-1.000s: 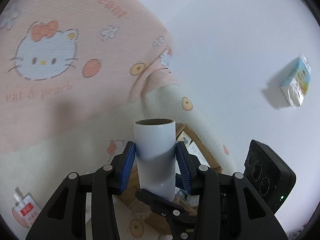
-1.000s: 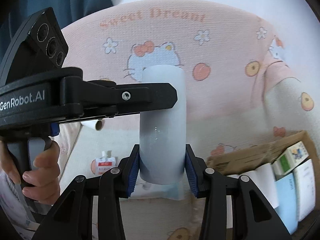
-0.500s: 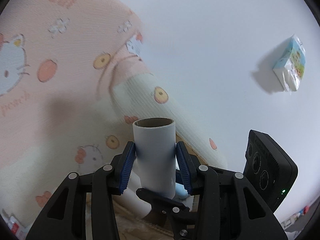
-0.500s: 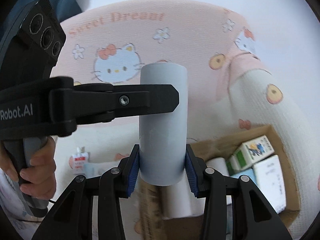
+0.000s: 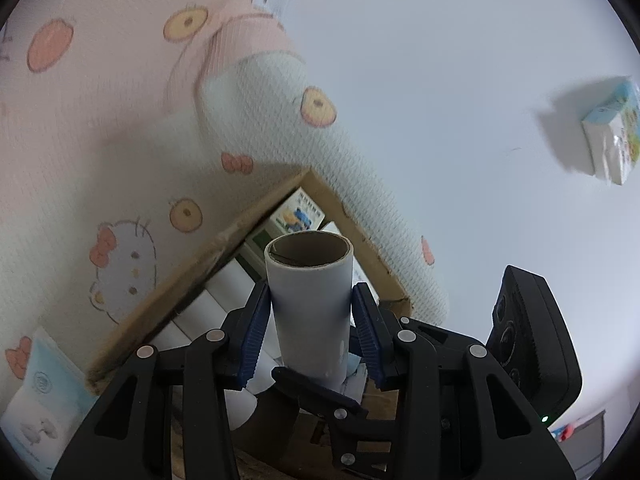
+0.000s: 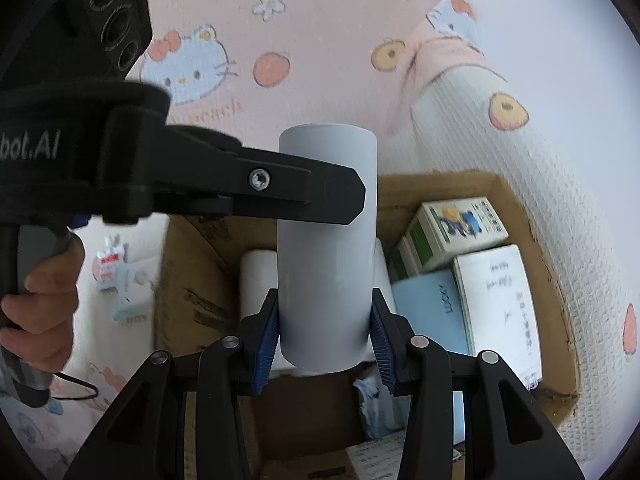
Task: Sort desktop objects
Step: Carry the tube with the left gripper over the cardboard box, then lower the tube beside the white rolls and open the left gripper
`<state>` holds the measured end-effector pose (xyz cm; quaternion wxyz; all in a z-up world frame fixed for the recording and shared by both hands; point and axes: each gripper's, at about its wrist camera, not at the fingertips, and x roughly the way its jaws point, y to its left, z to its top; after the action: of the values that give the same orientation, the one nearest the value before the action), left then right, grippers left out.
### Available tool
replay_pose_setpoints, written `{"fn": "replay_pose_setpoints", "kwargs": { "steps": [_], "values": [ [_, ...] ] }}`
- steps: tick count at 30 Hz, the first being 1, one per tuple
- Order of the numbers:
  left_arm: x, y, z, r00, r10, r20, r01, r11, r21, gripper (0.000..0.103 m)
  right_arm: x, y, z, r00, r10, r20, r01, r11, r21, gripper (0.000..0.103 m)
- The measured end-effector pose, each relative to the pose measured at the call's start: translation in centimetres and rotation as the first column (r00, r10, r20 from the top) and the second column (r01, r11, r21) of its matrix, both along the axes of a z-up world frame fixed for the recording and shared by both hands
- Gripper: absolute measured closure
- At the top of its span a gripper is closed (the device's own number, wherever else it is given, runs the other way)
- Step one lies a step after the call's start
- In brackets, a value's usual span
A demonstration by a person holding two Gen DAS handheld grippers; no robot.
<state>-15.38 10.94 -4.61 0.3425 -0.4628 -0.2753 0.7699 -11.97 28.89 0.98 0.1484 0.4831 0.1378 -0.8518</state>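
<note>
Right wrist view showed the right gripper (image 6: 324,340) with its blue fingers (image 6: 267,350) clenched on the lower end of a white paper roll (image 6: 327,248), upright, while the left gripper (image 5: 310,338) pinched the same roll (image 5: 310,308) from the side, likely to steady it. Below, the cardboard box (image 6: 536,248) already held rolls and cartons, so the roll hung over its opening, probably for lowering inside, on the cartoon-print blanket (image 6: 328,40)

**Not much room left in the box**

The brown cardboard box (image 6: 516,200) is crowded. White paper rolls (image 6: 256,276) fill its left side and small printed cartons (image 6: 456,228) its right. Only the near floor (image 6: 312,420) is bare.
</note>
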Motion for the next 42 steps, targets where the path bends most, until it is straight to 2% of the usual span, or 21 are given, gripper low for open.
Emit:
{"fn": "replay_pose_setpoints", "kwargs": {
  "steps": [4,8,16,20,23,26,31,33,37,42],
  "values": [
    [-0.7,0.6,-1.8,0.994,0.045,0.101,-0.046,0.999,0.011,0.057,-0.4,0.5,-1.2,1.000,0.009,0.028,-0.010,1.000,0.029,0.063],
    [-1.0,1.4,-2.2,0.990,0.060,0.131,-0.056,0.998,-0.035,0.057,-1.0,1.0,-2.1,0.997,0.008,0.078,-0.010,1.000,0.018,0.063],
    [-1.1,1.7,-2.4,0.992,0.044,0.118,-0.035,0.997,-0.076,0.057,-0.9,1.1,-2.9,0.993,0.027,0.112,-0.030,0.999,0.021,0.063],
    [-1.3,1.6,-3.0,0.989,0.045,0.140,-0.032,0.996,-0.088,0.057,-0.8,0.7,-3.3,0.991,0.041,0.126,-0.048,0.997,0.053,0.063],
    [-1.3,1.6,-2.8,0.993,0.057,0.102,-0.043,0.991,-0.129,0.054,-1.0,0.9,-3.6,0.991,0.018,0.136,-0.029,0.996,0.082,0.063],
    [-1.4,1.7,-3.0,0.993,0.049,0.109,-0.036,0.992,-0.118,0.053,-1.1,1.4,-3.7,0.989,0.005,0.147,-0.012,0.999,0.051,0.063],
    [-1.1,1.6,-2.8,0.996,0.045,0.078,-0.035,0.990,-0.134,0.058,-1.1,1.1,-3.9,0.987,0.026,0.158,-0.036,0.997,0.066,0.063],
    [-1.0,1.7,-2.7,0.997,0.045,0.056,-0.036,0.988,-0.149,0.064,-1.1,1.2,-4.1,0.985,0.024,0.171,-0.038,0.996,0.081,0.063],
    [-0.9,1.6,-2.7,0.999,0.033,0.034,-0.027,0.986,-0.164,0.064,-0.9,1.3,-3.9,0.988,0.031,0.153,-0.039,0.998,0.045,0.063],
    [-1.0,1.6,-2.7,0.999,0.027,0.042,-0.021,0.990,-0.140,0.064,-1.0,1.4,-3.7,0.990,0.018,0.139,-0.023,0.999,0.033,0.062]
  ]
}}
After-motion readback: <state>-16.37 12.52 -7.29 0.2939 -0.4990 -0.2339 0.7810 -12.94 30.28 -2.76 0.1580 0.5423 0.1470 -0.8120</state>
